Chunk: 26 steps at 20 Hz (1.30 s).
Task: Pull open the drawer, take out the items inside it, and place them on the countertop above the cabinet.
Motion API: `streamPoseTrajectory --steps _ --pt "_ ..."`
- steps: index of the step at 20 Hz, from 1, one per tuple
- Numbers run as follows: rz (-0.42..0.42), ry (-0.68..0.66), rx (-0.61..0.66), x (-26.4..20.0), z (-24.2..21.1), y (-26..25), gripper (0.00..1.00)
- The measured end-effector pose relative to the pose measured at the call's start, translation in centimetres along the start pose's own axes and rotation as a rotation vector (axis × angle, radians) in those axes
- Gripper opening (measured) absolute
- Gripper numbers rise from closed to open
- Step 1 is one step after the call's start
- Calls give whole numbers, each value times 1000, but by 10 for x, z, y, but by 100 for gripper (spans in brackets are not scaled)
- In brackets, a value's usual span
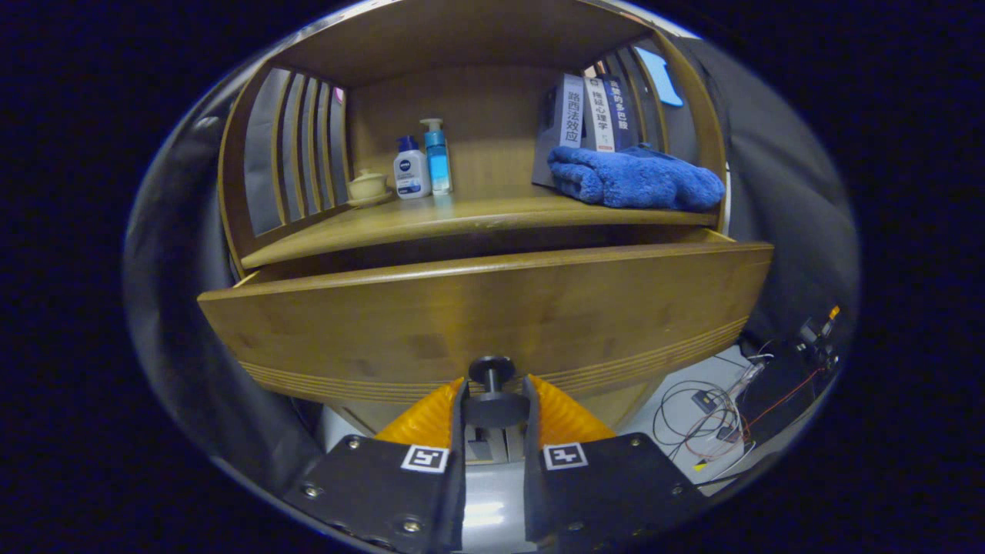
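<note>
The claw (pixel 492 408) is clenched on the dark knob (pixel 492 388) of the wooden drawer (pixel 485 315), which stands partly out beneath the worktop (pixel 431 219).

Dark booth cloth (pixel 785 192); cables (pixel 708 415), pale floor (pixel 669 408)

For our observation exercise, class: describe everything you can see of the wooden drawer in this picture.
The drawer has a wide front panel of honey-brown, bamboo-like wood with fine grooved lines along its lower edge. It is pulled partly out from under the countertop, leaving a dark gap behind its top edge; its contents are hidden. A dark round knob on a short stem sits at the front's lower middle. The tool is closed on that knob, one finger pressing each side.
</note>
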<state>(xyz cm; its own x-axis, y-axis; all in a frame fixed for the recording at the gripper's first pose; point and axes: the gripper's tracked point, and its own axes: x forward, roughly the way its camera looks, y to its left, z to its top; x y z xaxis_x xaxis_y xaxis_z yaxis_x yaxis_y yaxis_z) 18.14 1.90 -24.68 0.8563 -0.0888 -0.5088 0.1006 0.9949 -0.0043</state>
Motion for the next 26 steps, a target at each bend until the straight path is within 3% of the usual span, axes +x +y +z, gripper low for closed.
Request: streamPoseTrajectory --steps 16,22,25,26 --pt "17 38 38 -88 -51 -14 31" --pt "23 28 23 -92 -52 -14 31" --pt "35 -13 32 -98 -38 -8 39" --pt "49 -58 52 -105 -24 -7 48"
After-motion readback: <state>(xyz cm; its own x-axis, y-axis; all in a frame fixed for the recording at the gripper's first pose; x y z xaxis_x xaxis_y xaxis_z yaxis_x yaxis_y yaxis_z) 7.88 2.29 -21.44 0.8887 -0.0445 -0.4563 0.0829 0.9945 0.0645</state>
